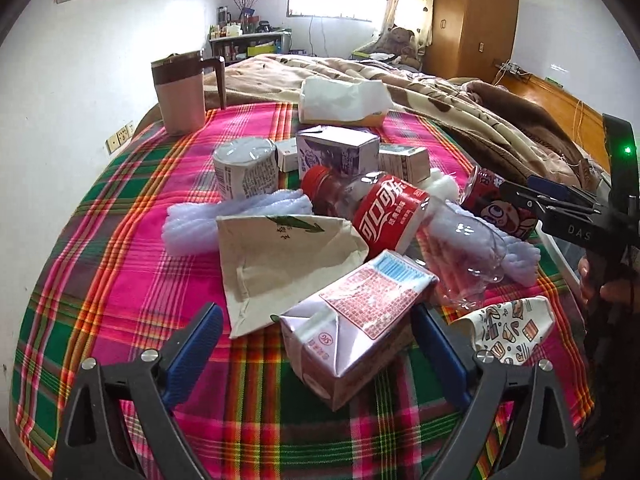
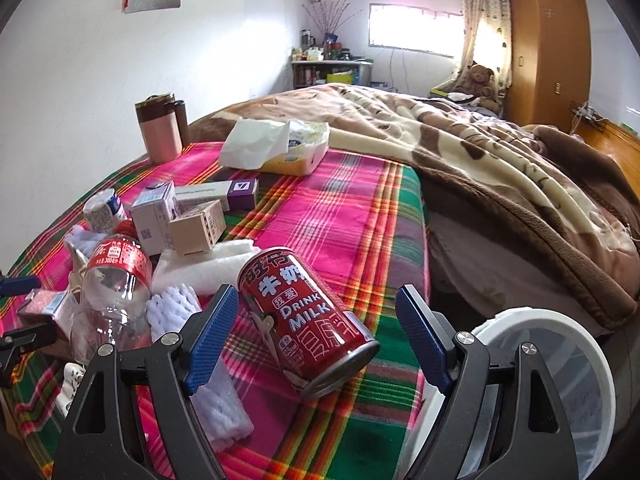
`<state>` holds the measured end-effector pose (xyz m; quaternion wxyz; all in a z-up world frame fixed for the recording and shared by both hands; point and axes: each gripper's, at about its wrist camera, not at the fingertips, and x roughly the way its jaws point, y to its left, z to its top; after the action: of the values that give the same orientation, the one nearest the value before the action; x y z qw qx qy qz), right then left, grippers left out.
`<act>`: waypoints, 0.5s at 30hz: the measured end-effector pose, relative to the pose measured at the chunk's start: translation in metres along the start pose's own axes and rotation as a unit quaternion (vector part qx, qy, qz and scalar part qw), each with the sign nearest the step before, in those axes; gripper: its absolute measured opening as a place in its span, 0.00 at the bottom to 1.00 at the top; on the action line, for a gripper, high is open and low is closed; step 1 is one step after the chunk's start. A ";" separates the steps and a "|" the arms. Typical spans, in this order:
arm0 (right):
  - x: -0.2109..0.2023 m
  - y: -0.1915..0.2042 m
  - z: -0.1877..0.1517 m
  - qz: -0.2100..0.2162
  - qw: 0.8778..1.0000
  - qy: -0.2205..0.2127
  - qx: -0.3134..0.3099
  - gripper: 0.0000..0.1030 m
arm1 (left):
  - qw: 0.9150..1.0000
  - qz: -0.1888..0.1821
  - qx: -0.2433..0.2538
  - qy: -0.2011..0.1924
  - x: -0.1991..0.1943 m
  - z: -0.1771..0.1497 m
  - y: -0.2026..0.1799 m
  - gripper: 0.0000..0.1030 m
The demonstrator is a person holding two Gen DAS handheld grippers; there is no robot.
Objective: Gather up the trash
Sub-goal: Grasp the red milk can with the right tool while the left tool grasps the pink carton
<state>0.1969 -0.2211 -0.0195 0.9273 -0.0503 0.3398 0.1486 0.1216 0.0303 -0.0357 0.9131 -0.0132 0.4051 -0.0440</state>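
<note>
Plaid bedspread (image 2: 340, 216) bears red milk can (image 2: 308, 320) lying diagonally, base nearest.

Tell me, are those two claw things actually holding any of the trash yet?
No. The left gripper is open around a pink milk carton, the right gripper open around a red milk can; neither's pads press on anything.

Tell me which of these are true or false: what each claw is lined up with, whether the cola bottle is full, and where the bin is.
1. The right gripper is closed on the red milk can. False: its jaws are open, the can lying between them.
2. The left gripper is open around a pink carton. True.
3. The cola bottle is full. False: it looks empty.
4. A white bin sits right of the right gripper. True.
</note>
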 end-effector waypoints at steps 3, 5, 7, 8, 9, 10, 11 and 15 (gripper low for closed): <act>0.004 -0.001 0.000 0.013 1.000 0.013 0.000 0.65 | 1.000 -0.009 -0.005 0.008 0.005 0.000 -0.001 0.86; 0.006 -0.001 0.000 0.020 1.000 0.020 0.004 0.58 | 1.000 -0.014 0.001 0.007 0.005 0.000 -0.005 0.85; 0.003 -0.001 -0.001 0.028 0.999 0.020 0.005 0.52 | 1.000 -0.024 0.007 0.007 0.004 0.001 -0.008 0.82; 0.003 0.000 -0.001 0.034 0.999 0.020 0.003 0.49 | 1.000 -0.028 0.008 0.009 0.004 0.002 -0.008 0.79; 0.002 0.001 -0.001 0.038 0.999 0.020 0.000 0.48 | 0.999 -0.035 0.007 0.011 0.005 0.002 -0.009 0.75; 0.001 0.002 -0.001 0.039 0.999 0.022 -0.003 0.48 | 0.999 -0.041 0.005 0.012 0.005 0.003 -0.009 0.73; 0.001 0.004 -0.001 0.040 0.999 0.023 -0.008 0.48 | 0.999 -0.047 0.002 0.013 0.006 0.004 -0.008 0.70; 0.005 0.008 0.002 0.045 0.999 0.025 -0.015 0.48 | 0.998 -0.053 0.002 0.018 0.009 0.006 -0.009 0.62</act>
<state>0.1996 -0.2122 -0.0212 0.9100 -0.0529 0.3628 0.1935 0.1316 0.0201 -0.0383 0.9020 -0.0323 0.4203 -0.0931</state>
